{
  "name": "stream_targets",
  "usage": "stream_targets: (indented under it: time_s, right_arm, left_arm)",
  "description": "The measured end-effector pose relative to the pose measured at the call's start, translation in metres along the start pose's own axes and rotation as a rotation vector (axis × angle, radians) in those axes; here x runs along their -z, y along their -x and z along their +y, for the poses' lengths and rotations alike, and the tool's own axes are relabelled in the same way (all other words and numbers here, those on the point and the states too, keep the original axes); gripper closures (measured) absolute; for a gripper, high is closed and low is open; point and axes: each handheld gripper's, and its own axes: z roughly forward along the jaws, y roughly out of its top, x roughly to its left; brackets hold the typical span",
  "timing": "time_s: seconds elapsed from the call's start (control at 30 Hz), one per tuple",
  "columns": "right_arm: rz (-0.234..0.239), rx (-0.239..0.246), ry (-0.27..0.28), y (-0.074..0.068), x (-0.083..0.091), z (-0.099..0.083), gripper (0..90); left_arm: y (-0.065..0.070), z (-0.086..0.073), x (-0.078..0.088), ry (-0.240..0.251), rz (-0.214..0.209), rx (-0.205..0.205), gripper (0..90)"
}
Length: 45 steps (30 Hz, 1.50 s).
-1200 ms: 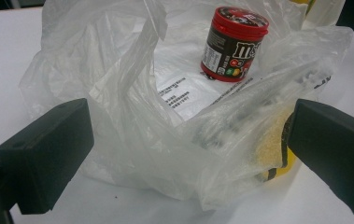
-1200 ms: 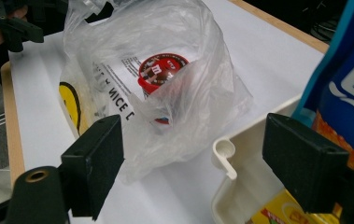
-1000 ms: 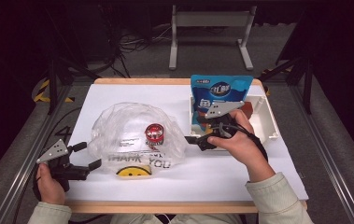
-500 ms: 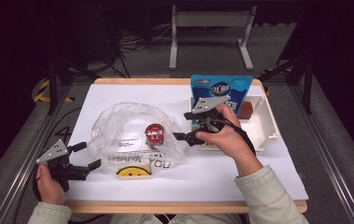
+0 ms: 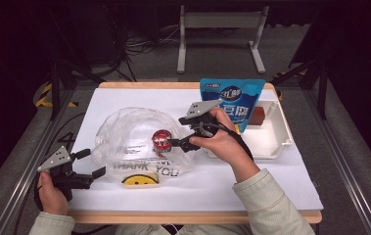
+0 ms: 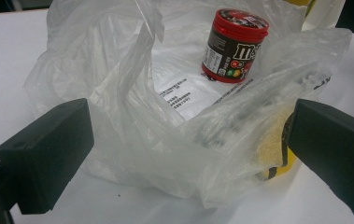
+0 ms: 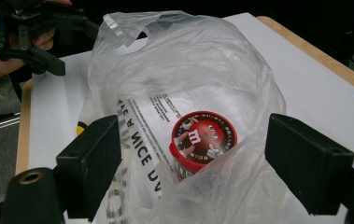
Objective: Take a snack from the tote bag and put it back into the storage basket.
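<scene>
1. High view: over the last second the right gripper has swung from the blue printed pouch in the white plastic tray across to the crumpled clear plastic bag. Its tips now lie at the bag's near wall, just beside the red-lidded round candy tub inside. I judge the work has turned from the tray back to the bag, probably to open or steady it. The right forearm reaches diagonally forward, wrist bent inward. The left gripper has stayed at the bag's near-left corner, hand low at the table edge.

2. Left gripper view: the jaws stand wide, with bag film bunched between them and nothing pinched. The tub stands upright ahead, beyond the gap and slightly right.

3. Right gripper view: the jaws gape wide, straddling the bag's rim. The tub sits just ahead between them, lid up, behind the film. The left gripper shows far ahead-left.
</scene>
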Motion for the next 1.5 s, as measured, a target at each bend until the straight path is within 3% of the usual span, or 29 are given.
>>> stream_targets:
  time_s: [0.47, 0.8, 0.97, 1.5]
  right_arm:
    - [-0.004, 0.012, 0.007, -0.002, -0.023, 0.002, 19.1]
    - [0.010, 0.017, -0.004, 0.000, -0.048, -0.003, 17.3]
    - [0.039, 0.001, -0.016, 0.005, -0.062, -0.010, 16.5]
    - [-0.018, 0.012, -0.102, 0.014, -0.089, -0.026, 14.2]
  left_arm:
    - [-0.001, 0.000, 0.001, -0.001, 0.000, -0.001, 1.1]
    - [-0.001, 0.000, 0.001, -0.001, -0.002, -0.001, 1.2]
    - [-0.001, 0.000, 0.001, 0.000, -0.004, 0.005, 1.2]
    - [-0.001, 0.000, 0.001, 0.000, -0.005, 0.007, 1.2]
